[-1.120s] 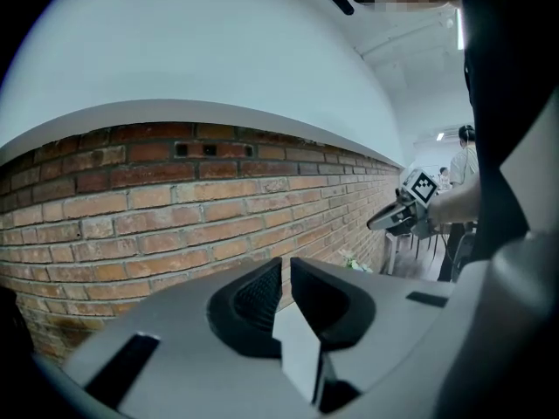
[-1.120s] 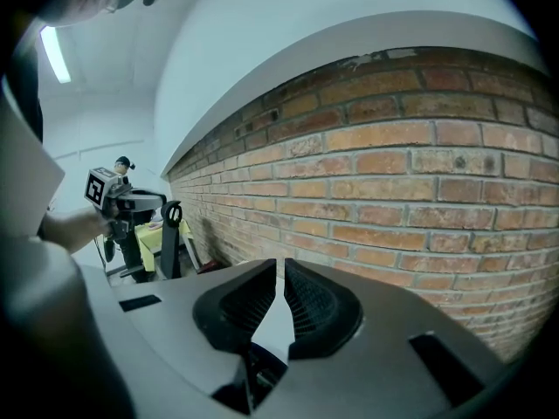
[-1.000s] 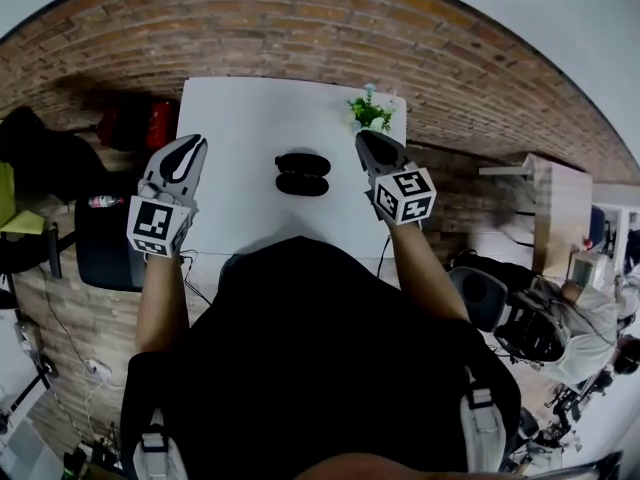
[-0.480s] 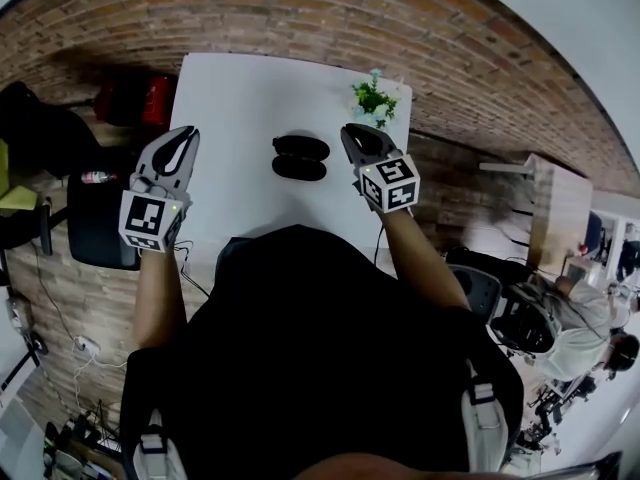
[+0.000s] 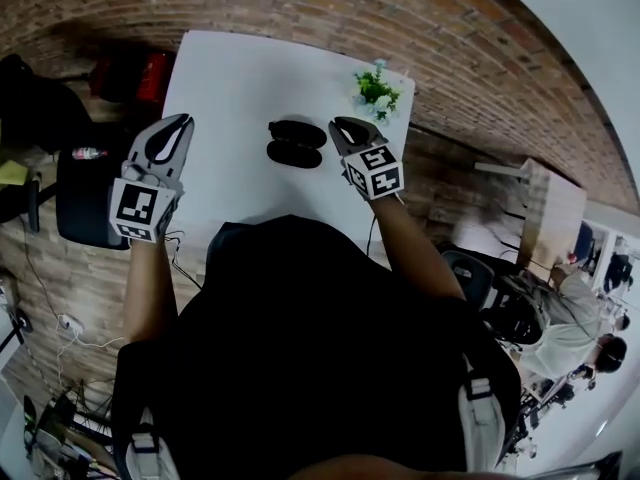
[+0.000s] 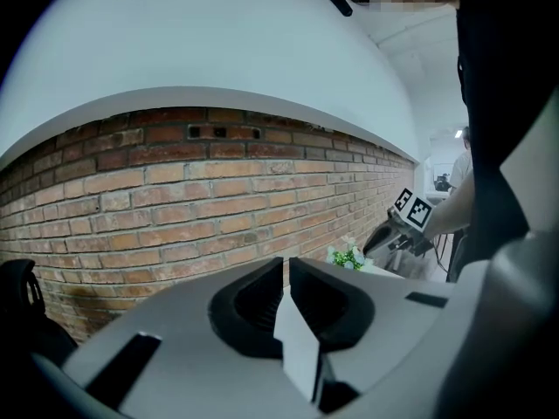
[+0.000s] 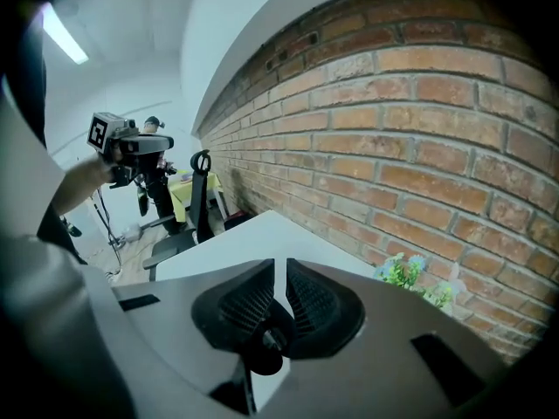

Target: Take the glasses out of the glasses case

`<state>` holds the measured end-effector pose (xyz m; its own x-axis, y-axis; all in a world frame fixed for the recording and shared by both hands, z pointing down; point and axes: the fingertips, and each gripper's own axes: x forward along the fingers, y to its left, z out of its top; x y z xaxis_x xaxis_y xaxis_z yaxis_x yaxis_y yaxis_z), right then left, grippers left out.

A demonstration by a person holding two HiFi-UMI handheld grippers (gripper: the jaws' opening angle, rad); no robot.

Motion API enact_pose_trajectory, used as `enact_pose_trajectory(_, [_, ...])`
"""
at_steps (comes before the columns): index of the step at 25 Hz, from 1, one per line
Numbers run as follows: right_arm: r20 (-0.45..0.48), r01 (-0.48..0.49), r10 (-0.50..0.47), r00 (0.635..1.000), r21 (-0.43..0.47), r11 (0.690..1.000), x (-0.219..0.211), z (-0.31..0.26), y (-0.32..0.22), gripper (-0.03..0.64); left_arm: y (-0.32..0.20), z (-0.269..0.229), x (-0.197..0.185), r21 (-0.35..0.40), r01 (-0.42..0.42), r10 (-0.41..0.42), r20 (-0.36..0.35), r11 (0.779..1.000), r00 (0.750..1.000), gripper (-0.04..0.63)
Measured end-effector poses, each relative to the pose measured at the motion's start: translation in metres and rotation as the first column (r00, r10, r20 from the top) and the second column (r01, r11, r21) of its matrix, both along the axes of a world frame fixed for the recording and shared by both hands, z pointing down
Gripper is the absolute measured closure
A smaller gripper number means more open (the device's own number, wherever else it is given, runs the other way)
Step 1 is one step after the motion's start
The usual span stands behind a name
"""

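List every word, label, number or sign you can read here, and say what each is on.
No words or numbers can be read in any view.
On the left gripper, the cube: black-and-white square pattern only, no letters.
On the right gripper, the cube: the same, pattern only.
Anything in the background is too small or blurred to read.

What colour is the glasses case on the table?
Black. The glasses case shows best in the head view.
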<state>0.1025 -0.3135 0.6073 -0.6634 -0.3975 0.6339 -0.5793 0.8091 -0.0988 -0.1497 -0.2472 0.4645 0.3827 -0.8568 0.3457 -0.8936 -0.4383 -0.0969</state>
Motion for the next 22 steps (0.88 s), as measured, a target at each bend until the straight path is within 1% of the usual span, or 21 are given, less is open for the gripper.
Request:
enact_pose_trajectory(3, [-0.011,0.030,-0.031,0.999,-0.046,0.998,-0.009,0.015,0.005,0.546,0.003,0.004,-0.002,-0.011,0.005,-0.005,0.009,1.000,1.000,0.565])
enact_pose_trajectory(8, [-0.056,0.089,-0.094,0.994,-0.080,0.993,-0.020,0.041,0.014,0.545,0.010,0.010,-0.007,-0.025,0.024,-0.024,0.015,0.999,1.000,0.565])
enact_pose_trajectory(22, [-0.164,0.170,-0.199,0.966,-0.175,0.970,-0.033,0.112,0.029,0.526,0.024,0.033,-0.023,-0.072,0.073,-0.073,-0.003,0.995,0.997,0.565])
